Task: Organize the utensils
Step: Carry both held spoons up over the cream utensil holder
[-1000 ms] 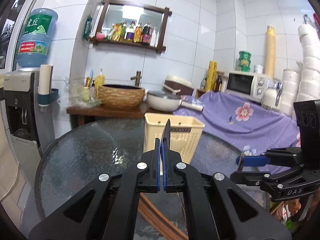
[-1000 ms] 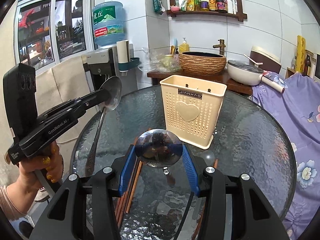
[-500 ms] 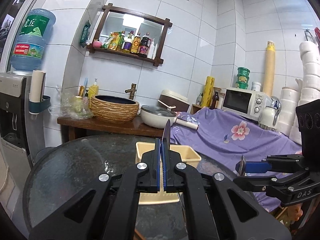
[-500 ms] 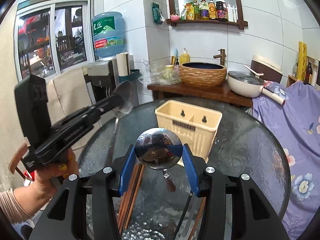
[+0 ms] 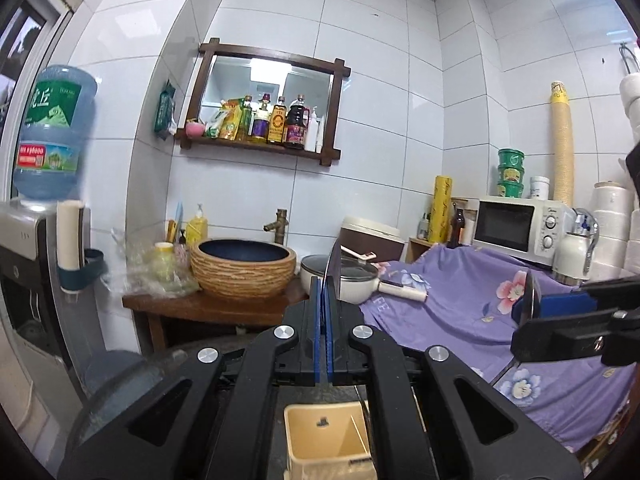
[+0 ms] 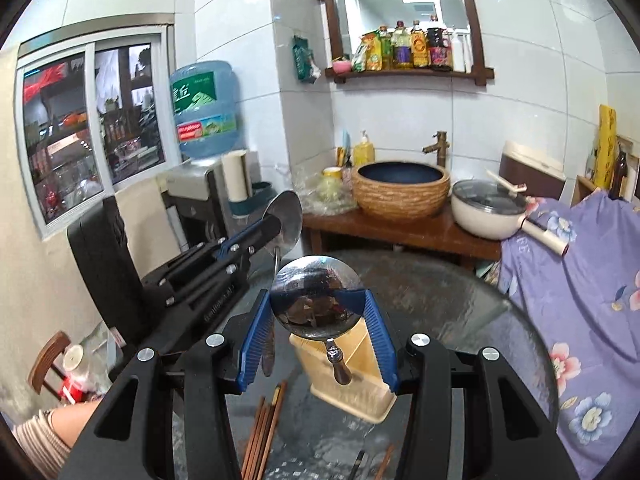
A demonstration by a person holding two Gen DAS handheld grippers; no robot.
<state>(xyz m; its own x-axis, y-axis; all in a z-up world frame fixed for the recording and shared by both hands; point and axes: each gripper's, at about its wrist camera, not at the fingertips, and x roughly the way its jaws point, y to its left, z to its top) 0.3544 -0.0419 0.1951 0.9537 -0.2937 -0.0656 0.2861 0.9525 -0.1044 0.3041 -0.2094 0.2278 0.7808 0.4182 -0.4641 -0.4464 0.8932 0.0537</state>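
Holding a round polished steel ladle (image 6: 316, 298) by the rim of its bowl, the right gripper (image 6: 318, 316) has its blue ribbed pads (image 6: 256, 332) part-way apart, pressed on either side of the bowl; the ladle's handle hangs down below the pads over the glass. The left gripper (image 5: 323, 312) is closed tight, its two blue pads almost meeting on the thin edge of a second shiny steel spoon (image 6: 286, 220), whose bowl stands up past the fingertips, edge-on in the left wrist view. In the right wrist view that gripper reaches in from the left, with a bare forearm and beige ribbed sleeve (image 6: 44, 440) behind it.

Below both tools stands the cream perforated plastic utensil basket (image 6: 352, 376) on the round dark textured-glass table (image 6: 460, 320). It sits toward the middle of the table, and from the left wrist view its open top (image 5: 326, 436) shows directly beneath the closed fingers. Several brown wooden chopsticks (image 6: 262, 432) lie flat on the glass near the front edge, to the left of the basket and apart from it.

Past the far edge of the table a wooden counter (image 6: 400, 232) carries a woven-sided basin (image 6: 400, 190) and a cream lidded pan (image 6: 490, 210). A purple flowered cloth (image 6: 580, 280) lies along the table's right side.
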